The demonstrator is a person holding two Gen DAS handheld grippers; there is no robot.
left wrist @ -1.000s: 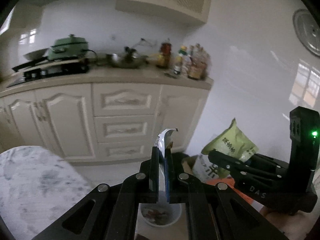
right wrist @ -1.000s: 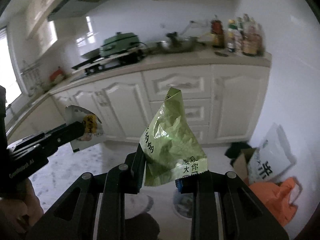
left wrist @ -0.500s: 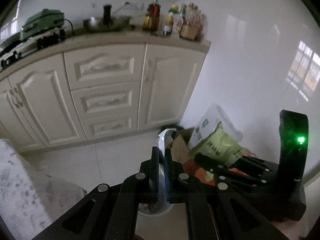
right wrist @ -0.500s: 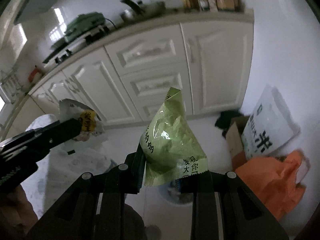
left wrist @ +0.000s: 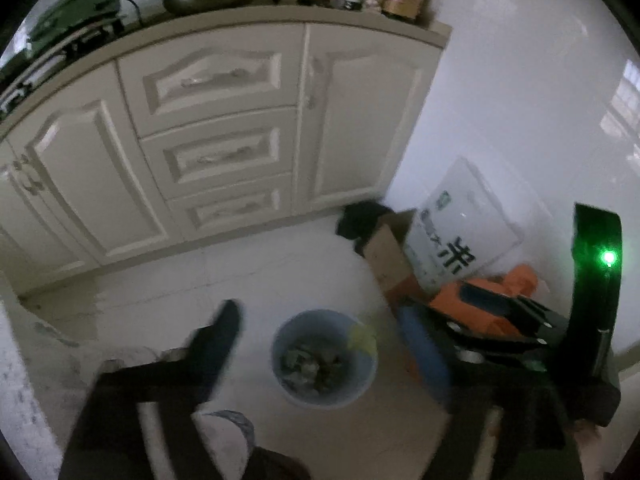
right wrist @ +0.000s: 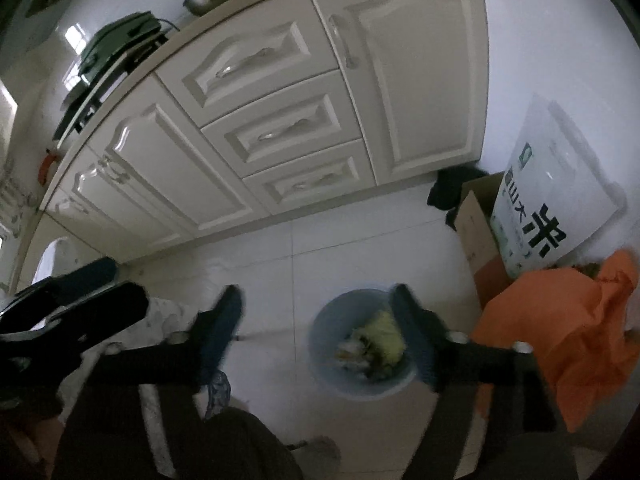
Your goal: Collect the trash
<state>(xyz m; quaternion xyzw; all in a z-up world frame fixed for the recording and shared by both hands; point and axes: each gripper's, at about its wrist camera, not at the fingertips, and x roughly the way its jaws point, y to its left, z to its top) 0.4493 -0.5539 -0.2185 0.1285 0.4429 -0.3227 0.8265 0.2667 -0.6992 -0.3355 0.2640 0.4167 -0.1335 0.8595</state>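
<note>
Left wrist view looks down past my left gripper [left wrist: 320, 322], whose jaws are swinging apart with nothing pinched between them; below the gap stands the round pale-blue plastic waste bin [left wrist: 362, 392] on the white tiled floor [left wrist: 240, 280]. A crumpled yellow-green snack wrapper [left wrist: 362, 338] shows as a blur at the bin's far rim, whether falling or already resting I cannot tell. My right gripper [left wrist: 424, 320] reaches in from the right of that view, above the bin's edge. From the right wrist view, its jaws are also spreading and hold nothing, its blurred fingers [right wrist: 412, 332] either side of the bin [right wrist: 324, 344]. There the wrapper [right wrist: 386, 338] lies inside the bin on top of other scraps. My left gripper [right wrist: 116, 284] shows at the left edge of that view. Beyond the bin, a brown cardboard box [right wrist: 476, 232], a white printed sack [right wrist: 556, 196] and a crumpled orange plastic bag [right wrist: 560, 328] sit by the wall, next to the cream panelled cabinets [right wrist: 280, 120].
</note>
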